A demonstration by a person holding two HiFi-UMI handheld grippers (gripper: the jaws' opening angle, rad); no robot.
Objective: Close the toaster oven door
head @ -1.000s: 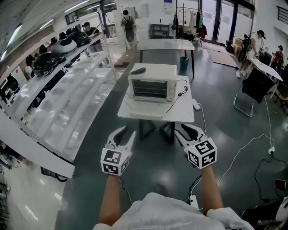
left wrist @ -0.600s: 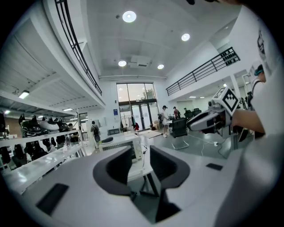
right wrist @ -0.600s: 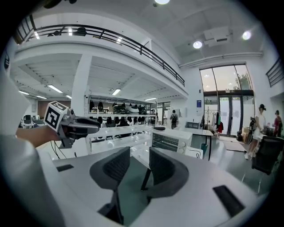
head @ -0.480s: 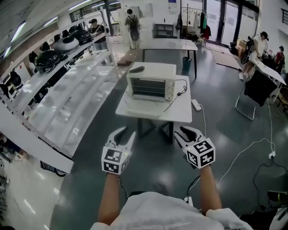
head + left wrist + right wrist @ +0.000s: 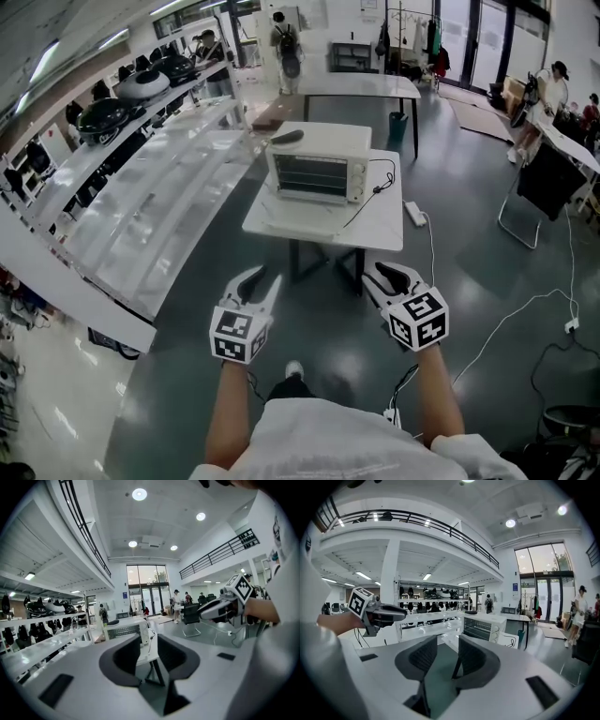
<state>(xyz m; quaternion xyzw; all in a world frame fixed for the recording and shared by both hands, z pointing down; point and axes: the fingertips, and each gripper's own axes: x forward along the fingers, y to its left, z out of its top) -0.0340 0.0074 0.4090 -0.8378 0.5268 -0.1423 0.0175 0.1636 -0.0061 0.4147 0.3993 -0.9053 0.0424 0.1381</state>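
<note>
A white toaster oven (image 5: 319, 164) stands on a small white table (image 5: 375, 230), well ahead of both grippers. Its glass door (image 5: 295, 216) lies folded down flat in front, and the racks show inside. My left gripper (image 5: 260, 279) hangs over the grey floor short of the table, open with nothing between its jaws, which have just been closing a little. My right gripper (image 5: 392, 272) is level with it, also open and empty. The oven (image 5: 124, 630) shows beyond the left gripper (image 5: 149, 654), and the oven (image 5: 483, 626) also shows past the right gripper (image 5: 447, 657).
Long white shelving (image 5: 141, 206) with black cookers runs along the left. A second table (image 5: 361, 86) stands behind the oven. A power strip (image 5: 414, 214) and cables lie on the floor to the right, near a chair (image 5: 534, 197). People stand at the back.
Both grippers keep nearly the same spot in the head view. The view has shifted slightly, and a shoe now shows on the floor between the arms.
</note>
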